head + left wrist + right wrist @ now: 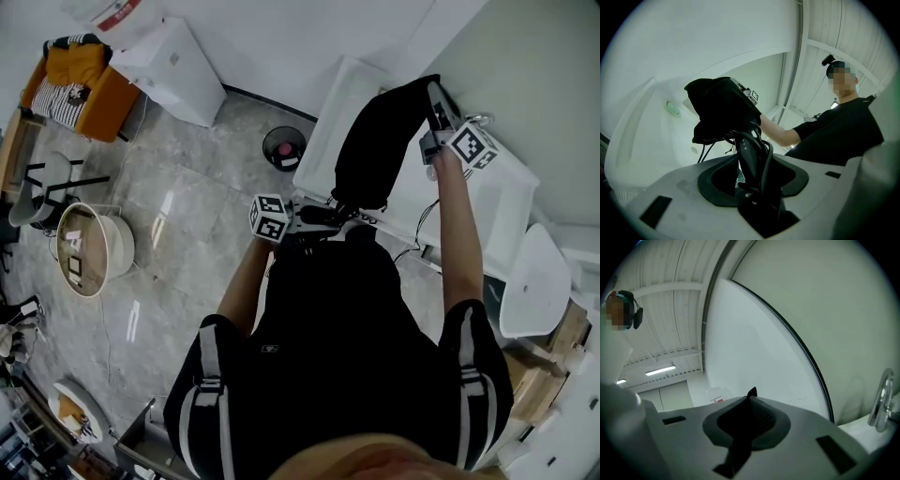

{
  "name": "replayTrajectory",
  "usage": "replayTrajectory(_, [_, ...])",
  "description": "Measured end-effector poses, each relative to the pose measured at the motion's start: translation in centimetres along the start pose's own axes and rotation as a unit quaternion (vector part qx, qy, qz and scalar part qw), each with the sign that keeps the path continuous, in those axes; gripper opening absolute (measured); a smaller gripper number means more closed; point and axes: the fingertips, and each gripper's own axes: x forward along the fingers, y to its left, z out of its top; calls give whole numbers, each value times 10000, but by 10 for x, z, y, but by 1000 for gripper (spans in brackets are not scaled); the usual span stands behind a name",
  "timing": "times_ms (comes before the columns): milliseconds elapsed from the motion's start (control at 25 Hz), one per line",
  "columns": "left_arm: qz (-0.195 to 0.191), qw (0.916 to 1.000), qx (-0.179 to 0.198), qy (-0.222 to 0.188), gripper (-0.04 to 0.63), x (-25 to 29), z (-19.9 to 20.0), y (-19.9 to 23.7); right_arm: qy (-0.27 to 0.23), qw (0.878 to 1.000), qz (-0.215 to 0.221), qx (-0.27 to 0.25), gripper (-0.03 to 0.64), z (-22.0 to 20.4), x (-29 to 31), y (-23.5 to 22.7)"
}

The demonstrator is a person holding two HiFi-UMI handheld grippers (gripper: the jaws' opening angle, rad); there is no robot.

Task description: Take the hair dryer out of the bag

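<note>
The black bag [380, 141] hangs over the white counter [487, 202]. My right gripper [434, 98] holds it up by its top edge; a tip of black fabric [751, 393] shows pinched between the jaws of the right gripper [749, 414]. Below the bag, my left gripper [323, 217] is shut on the black hair dryer's handle [749, 154], which has its cord wound round it. In the left gripper view, the handle rises from the left gripper [752, 180] into the bag's mouth [723, 108]. The dryer's head is hidden inside the bag. Thin drawstrings dangle from the bag.
A chrome faucet [882, 401] stands at the right by a pale wall. On the floor, a small dark waste bin [284, 147] sits beside the counter. A round table [92, 248], an orange chair [82, 80] and a white cabinet [173, 66] stand to the left.
</note>
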Motion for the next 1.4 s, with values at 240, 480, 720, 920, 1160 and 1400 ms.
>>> replayTrajectory(240, [-387, 9991, 153, -10, 184, 7, 8, -17, -399, 9956, -842, 34, 67, 19, -3, -37])
replayTrajectory(480, [-244, 9997, 71, 3, 184, -4, 3, -16, -518, 9952, -825, 55, 67, 30, -14, -45])
replayTrajectory(720, [86, 9999, -101, 32, 184, -20, -11, -1, -653, 9955, -663, -199, 67, 51, -15, -36])
replayTrajectory(920, [265, 9993, -241, -58, 184, -23, -19, 5, -532, 9976, -311, -312, 67, 58, -16, -26])
replayTrajectory(1160, [499, 9983, -201, -235, 184, -32, -12, 9, 87, 9978, -65, -649, 67, 12, -16, -10])
replayTrajectory(1400, [616, 9969, -101, -470, 184, -44, 2, 11, 737, 9920, 294, -979, 67, -46, -39, 16])
